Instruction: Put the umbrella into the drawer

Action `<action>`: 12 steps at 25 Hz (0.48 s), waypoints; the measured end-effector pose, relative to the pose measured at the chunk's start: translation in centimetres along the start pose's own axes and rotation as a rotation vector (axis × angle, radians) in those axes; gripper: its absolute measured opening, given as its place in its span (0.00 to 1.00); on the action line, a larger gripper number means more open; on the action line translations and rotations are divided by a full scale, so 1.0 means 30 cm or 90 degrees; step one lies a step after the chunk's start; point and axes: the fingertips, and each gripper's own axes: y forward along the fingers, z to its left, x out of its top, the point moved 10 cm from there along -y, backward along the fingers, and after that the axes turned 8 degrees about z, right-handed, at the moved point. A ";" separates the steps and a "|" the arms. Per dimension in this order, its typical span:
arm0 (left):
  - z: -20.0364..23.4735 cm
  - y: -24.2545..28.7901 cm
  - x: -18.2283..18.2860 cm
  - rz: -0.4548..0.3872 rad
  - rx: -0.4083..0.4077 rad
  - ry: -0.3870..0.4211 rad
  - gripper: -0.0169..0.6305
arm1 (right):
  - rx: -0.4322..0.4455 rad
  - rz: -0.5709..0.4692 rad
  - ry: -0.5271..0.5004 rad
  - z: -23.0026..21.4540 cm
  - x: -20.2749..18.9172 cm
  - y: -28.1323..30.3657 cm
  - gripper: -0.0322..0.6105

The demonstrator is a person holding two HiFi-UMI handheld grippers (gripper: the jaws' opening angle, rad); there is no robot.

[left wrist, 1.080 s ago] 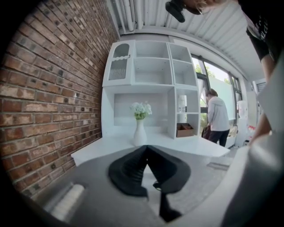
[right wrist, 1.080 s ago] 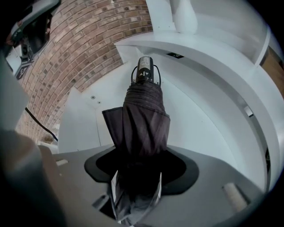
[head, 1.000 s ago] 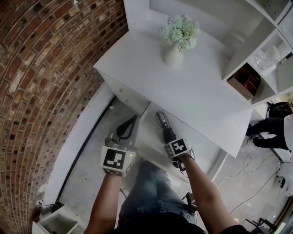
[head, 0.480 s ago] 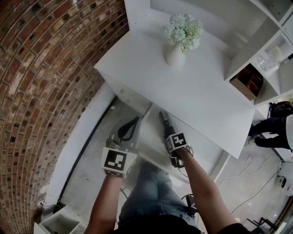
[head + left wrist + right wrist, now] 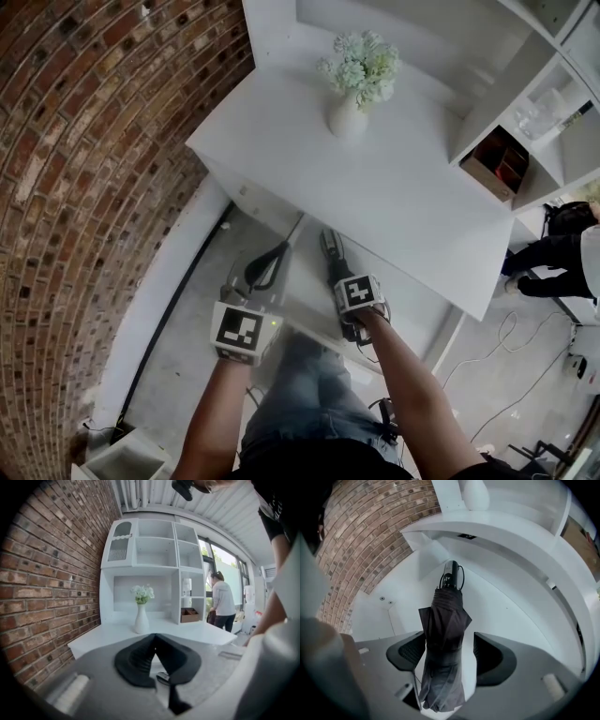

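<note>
A folded black umbrella (image 5: pixel 443 639) hangs handle-down (image 5: pixel 330 248) into the open white drawer (image 5: pixel 305 286) under the desk. My right gripper (image 5: pixel 336 270) points steeply down over the drawer. Its jaws are opening, and in the right gripper view (image 5: pixel 450 649) the umbrella's cloth still lies between them, with a gap showing at the right pad. My left gripper (image 5: pixel 270 261) is held just left of the drawer and points nearly level at the desk. In its own view (image 5: pixel 154 637) the pad tips meet, with nothing seen between them.
The white desk top (image 5: pixel 394 187) overhangs the drawer and carries a white vase of flowers (image 5: pixel 349 108). A brick wall (image 5: pixel 75 187) runs along the left. White shelves hold a brown box (image 5: pixel 497 164). A person (image 5: pixel 553 262) stands at the right, with cables (image 5: pixel 511 347) on the floor.
My right gripper has rolled a little over the drawer with the umbrella still at its jaws. The left gripper has stayed where it was.
</note>
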 end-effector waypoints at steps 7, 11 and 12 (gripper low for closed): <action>-0.036 -0.020 0.035 -0.010 -0.001 0.003 0.02 | 0.012 -0.018 0.010 -0.017 -0.045 -0.107 0.53; -0.047 -0.024 0.050 -0.019 0.005 0.011 0.02 | 0.025 -0.035 -0.023 -0.022 -0.061 -0.173 0.53; -0.051 -0.022 0.056 -0.023 0.005 0.010 0.02 | 0.032 -0.050 -0.034 -0.021 -0.059 -0.188 0.53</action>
